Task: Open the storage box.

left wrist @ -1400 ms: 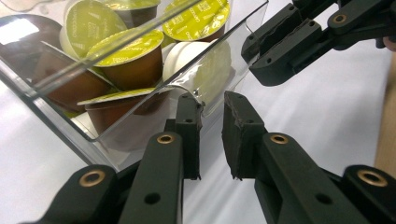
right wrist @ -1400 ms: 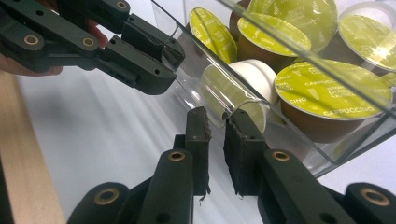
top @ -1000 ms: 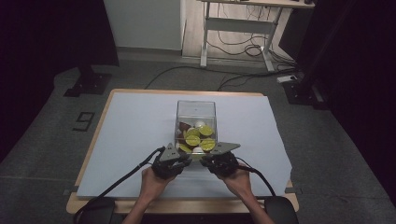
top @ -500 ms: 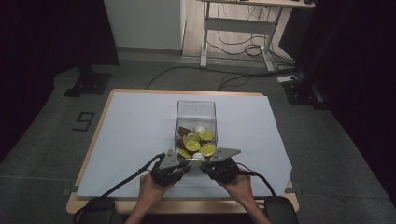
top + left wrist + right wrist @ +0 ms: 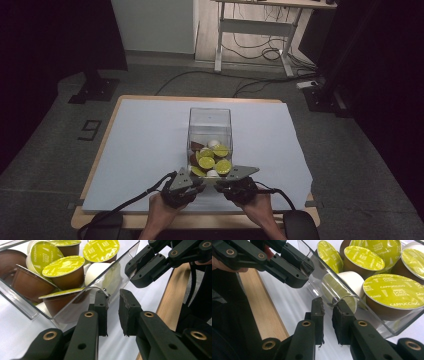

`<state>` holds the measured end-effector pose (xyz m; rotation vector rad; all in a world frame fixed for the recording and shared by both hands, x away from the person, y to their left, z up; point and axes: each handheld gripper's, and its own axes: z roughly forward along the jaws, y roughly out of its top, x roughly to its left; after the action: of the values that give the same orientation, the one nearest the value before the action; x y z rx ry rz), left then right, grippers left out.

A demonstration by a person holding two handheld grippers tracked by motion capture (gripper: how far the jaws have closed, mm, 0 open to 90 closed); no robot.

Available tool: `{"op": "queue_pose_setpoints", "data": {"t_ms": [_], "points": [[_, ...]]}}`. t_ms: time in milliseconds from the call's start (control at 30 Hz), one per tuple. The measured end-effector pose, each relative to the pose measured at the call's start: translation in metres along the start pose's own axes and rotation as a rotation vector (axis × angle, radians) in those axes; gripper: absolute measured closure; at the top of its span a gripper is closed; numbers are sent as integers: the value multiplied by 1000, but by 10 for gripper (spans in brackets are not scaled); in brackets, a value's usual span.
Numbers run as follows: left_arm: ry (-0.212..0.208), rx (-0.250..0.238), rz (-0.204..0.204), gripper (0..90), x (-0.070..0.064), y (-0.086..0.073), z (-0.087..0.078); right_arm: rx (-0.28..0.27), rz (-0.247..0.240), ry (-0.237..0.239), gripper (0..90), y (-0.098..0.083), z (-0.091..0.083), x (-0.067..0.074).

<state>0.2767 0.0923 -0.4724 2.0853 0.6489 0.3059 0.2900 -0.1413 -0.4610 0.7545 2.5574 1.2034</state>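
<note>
Left gripper (image 5: 113,312) noted slightly parted, jaws astride near wall edge of clear box (image 5: 210,127); no firm clamp confirmed. Right gripper (image 5: 328,320) likewise narrowly parted at same wall. Box found just ahead of both, on white-covered table (image 5: 135,145). Coffee capsules (image 5: 393,291) seen inside, lids marked "CAPPUCCINO", "NESCAFÉ Dolce Gusto". Step judged: box being gripped. Next move: both jaws to be closed evenly.

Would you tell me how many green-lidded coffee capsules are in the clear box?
5 capsules show: one nearest the camera, one at far right, two behind, and one tilted at left. More may lie hidden.
</note>
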Motion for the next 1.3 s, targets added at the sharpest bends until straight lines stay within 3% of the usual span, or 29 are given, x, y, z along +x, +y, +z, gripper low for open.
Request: {"op": "queue_pose_setpoints", "data": {"t_ms": [300,600,867,1200,1300], "points": [[-9,10,-7,745,0,-2,-7,23,15,41,731,1,-4,-2],[15,15,-15,705,5,-8,-21,39,-20,26,690,-2,-15,-4],[38,4,-33,662,13,-12,-38,17,-32,25,660,-1,-29,-11],[69,-13,-73,553,35,-7,-51,-35,28,12,566,3,-48,-30],[90,-14,-84,496,43,-5,-54,-37,47,-14,509,5,-49,-40]]}}
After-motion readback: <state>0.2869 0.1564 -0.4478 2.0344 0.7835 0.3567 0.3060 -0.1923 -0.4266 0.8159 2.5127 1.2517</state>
